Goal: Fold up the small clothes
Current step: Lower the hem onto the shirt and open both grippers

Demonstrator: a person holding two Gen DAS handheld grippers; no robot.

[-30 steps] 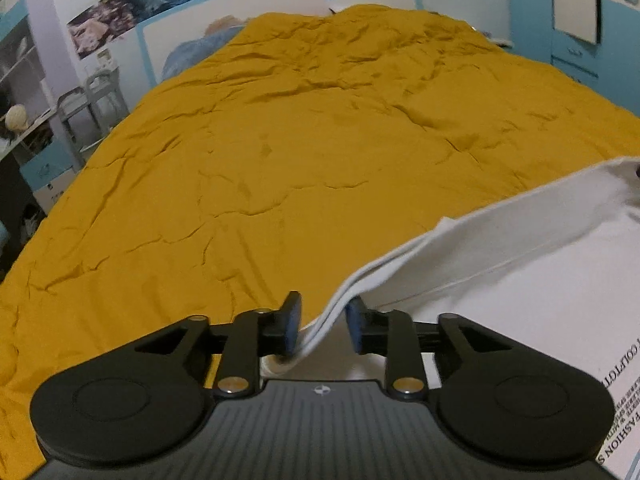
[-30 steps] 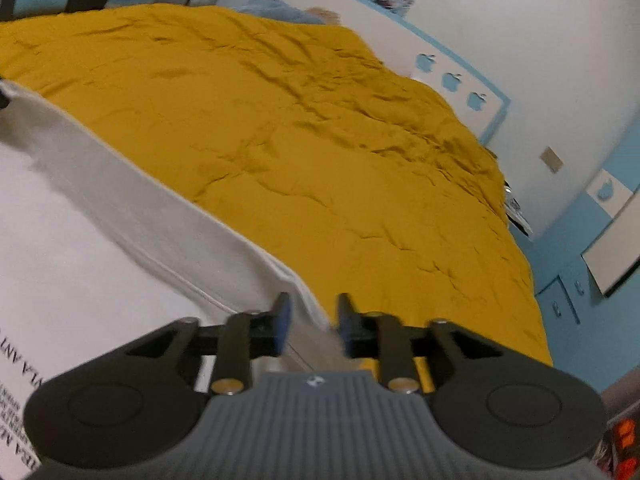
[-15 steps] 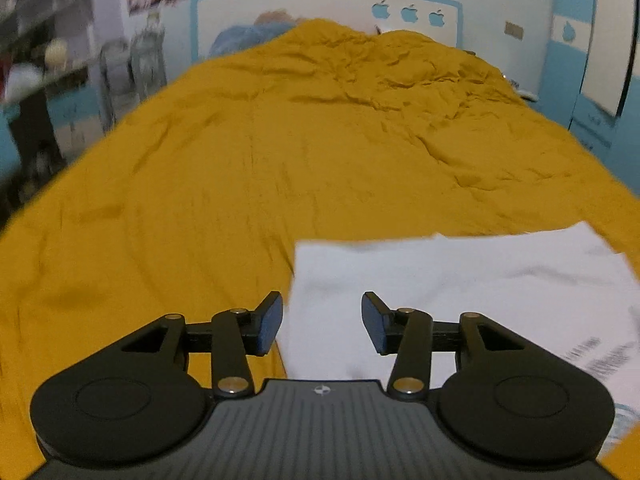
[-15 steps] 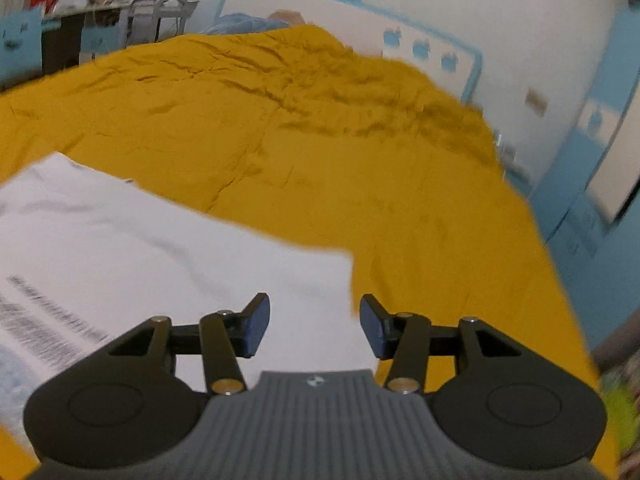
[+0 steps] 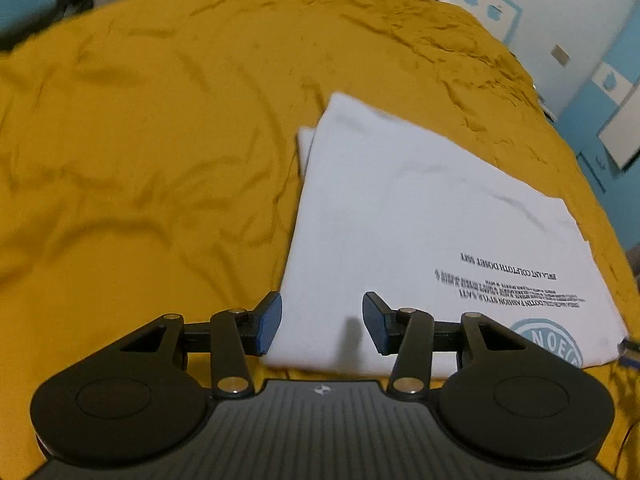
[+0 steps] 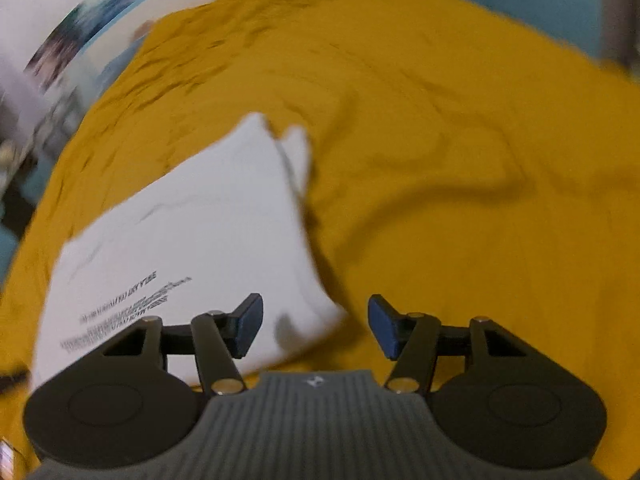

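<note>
A white T-shirt with black printed text and a blue round logo lies folded flat on the yellow bedspread. It also shows in the right wrist view. My left gripper is open and empty, hovering over the shirt's near left corner. My right gripper is open and empty, over the shirt's near right corner. A lower layer of the shirt sticks out at the far corner in both views.
The yellow bedspread is wrinkled and covers the whole bed. A white and blue headboard and blue cabinets stand beyond the bed. The right wrist view is motion-blurred.
Both grippers let go of the shirt's edge, opened and pulled back. The shirt went from held up to lying folded flat. Both views have swung sideways.
</note>
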